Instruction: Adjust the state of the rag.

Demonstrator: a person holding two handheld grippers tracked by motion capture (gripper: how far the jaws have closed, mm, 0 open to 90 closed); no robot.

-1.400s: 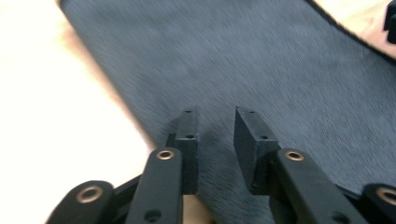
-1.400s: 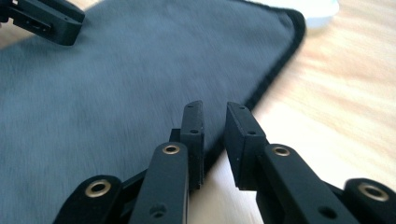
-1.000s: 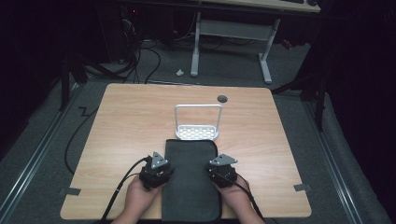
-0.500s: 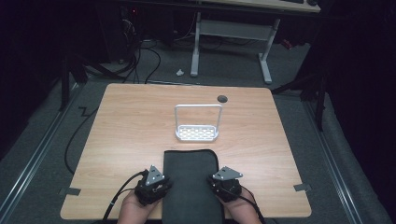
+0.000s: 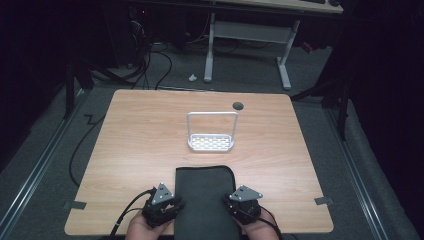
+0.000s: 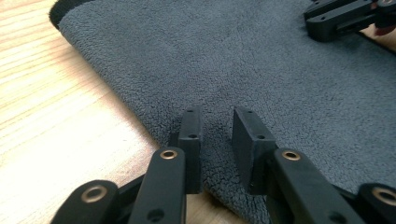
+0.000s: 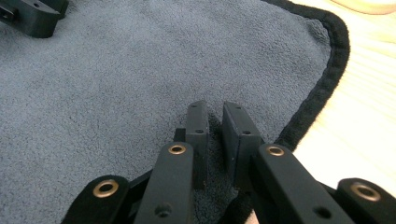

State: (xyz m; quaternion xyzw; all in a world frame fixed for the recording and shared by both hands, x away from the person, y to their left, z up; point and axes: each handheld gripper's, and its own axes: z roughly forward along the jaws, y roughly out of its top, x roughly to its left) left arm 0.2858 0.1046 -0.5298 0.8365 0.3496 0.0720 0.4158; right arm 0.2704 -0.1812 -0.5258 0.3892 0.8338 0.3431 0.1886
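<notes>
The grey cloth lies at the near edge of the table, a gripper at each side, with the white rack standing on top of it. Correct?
Not quite. The white rack stands on the bare table beyond the grey cloth, apart from it, as the high view shows. The rest holds.

Each black claw [image 5: 172, 207] has brass-ringed screw holes, a grey three-cornered plate and a black cable.

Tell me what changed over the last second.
Both grippers, left and right, drew back toward the person along the dark towel's side edges, and the towel slid toward the near edge with them. The white rack and table stayed put.
</notes>
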